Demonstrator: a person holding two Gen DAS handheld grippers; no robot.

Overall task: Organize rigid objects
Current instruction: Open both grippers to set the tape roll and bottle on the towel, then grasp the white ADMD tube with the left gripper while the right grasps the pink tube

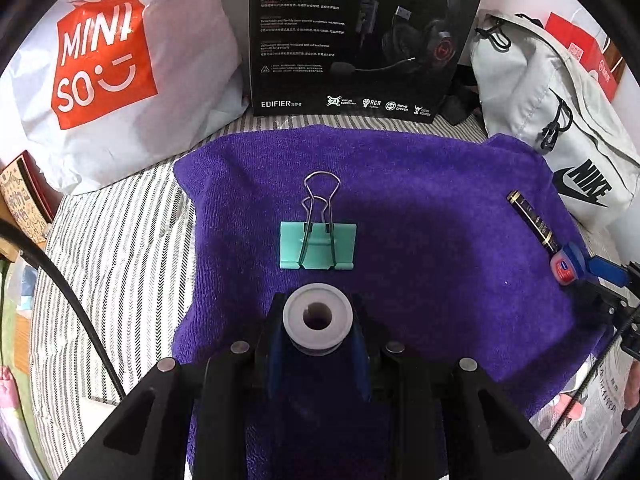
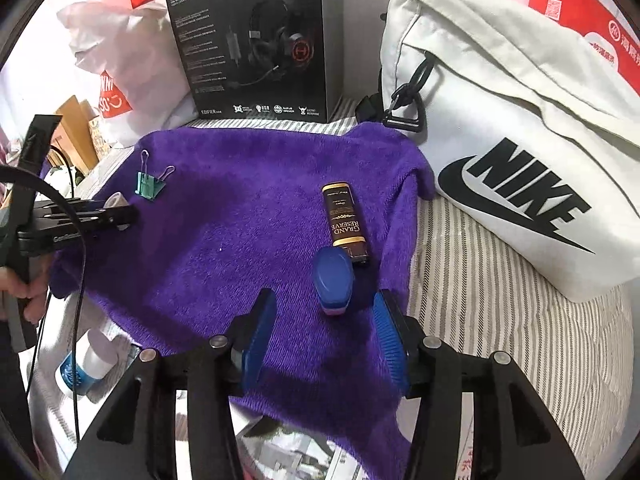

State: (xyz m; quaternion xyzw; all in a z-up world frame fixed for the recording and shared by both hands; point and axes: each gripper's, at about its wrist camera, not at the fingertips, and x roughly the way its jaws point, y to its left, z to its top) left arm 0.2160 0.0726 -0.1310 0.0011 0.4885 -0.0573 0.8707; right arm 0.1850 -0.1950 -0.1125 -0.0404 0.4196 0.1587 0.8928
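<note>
While the left claw pinches a grey spool over the purple towel, a green binder clip lies just ahead; right claw spread, blue-capped tin loose between its 2 fingers, black lighter touching beyond.

The middle of the purple towel lies bare, a broad lane between the green binder clip at left and the dark lighter at right; the blue-lidded tin sits just near of the lighter, touching it; the far edge is walled by the black headset box, the Miniso bag far left, the white Nike bag crowding the right side.
</note>
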